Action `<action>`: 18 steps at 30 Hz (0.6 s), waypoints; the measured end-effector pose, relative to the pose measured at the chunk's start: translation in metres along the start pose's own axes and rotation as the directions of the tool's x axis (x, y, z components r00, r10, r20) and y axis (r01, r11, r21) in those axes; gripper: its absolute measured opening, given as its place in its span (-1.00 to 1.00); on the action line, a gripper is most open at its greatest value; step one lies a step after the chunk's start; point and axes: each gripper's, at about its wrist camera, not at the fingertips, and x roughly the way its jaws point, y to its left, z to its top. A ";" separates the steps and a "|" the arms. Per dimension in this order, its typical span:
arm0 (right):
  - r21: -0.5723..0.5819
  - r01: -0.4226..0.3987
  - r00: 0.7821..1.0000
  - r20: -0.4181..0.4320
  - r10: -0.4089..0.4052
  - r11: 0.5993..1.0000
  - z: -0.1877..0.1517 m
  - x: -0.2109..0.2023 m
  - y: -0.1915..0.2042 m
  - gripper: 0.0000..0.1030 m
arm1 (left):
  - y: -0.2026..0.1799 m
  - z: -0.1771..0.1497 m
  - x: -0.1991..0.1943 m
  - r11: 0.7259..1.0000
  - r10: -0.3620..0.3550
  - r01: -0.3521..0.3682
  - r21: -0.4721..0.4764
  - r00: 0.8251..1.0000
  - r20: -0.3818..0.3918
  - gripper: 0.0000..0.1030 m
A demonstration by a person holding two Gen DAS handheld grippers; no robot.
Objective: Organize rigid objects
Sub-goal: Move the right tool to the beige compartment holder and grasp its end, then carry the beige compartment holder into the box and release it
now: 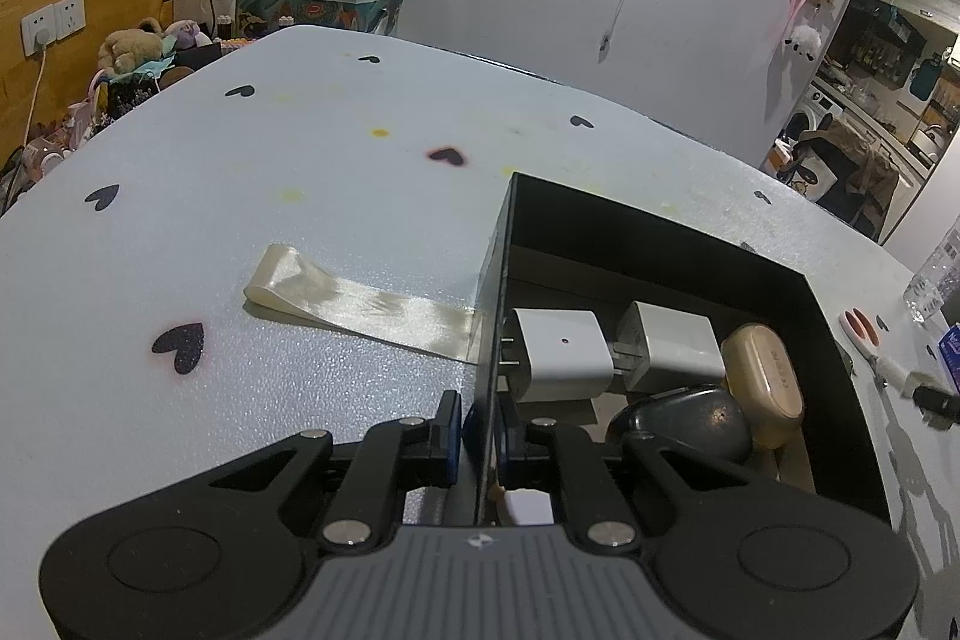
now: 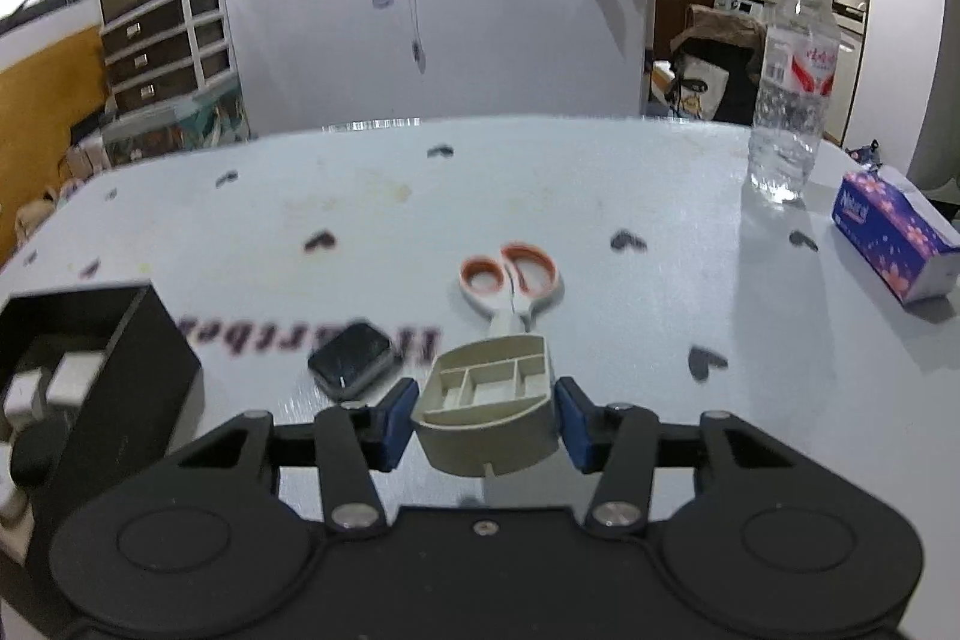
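So my left gripper (image 1: 480, 430) is clamped tight on the side wall of the black box (image 1: 690, 244), while my right gripper (image 2: 486, 418) has its pads pressed on a little beige divided tray (image 2: 489, 415). Inside the box sit two white chargers (image 1: 564, 352), a tan case (image 1: 765, 385) and a dark case (image 1: 690, 424). Out past the tray on the worktop (image 2: 600, 196) lie the scissors (image 2: 510, 280) and a dark smartwatch (image 2: 354, 358).

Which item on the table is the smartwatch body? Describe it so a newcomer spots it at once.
Start at the open black box on the table's left in the right wrist view. Just right of it, on the printed lettering, lies the watch body: a small dark rounded square with a glossy face. Unlike the orange-handled scissors and the beige divided tray, it is black and flat.
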 end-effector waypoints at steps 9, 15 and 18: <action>-0.042 0.049 0.995 -0.091 -0.052 0.998 -0.023 0.007 -0.001 -0.02 | 0.001 0.000 0.002 1.000 -0.005 0.005 -0.001 1.000 0.000 -0.77; -0.017 0.068 0.993 -0.093 -0.070 0.998 -0.014 0.024 0.003 -0.08 | 0.002 -0.001 0.003 1.000 -0.008 0.008 -0.004 1.000 0.000 -0.77; -0.012 0.077 0.993 -0.088 -0.078 0.997 -0.012 0.028 0.004 -0.08 | 0.002 0.000 0.003 1.000 -0.008 0.008 -0.004 1.000 0.000 -0.77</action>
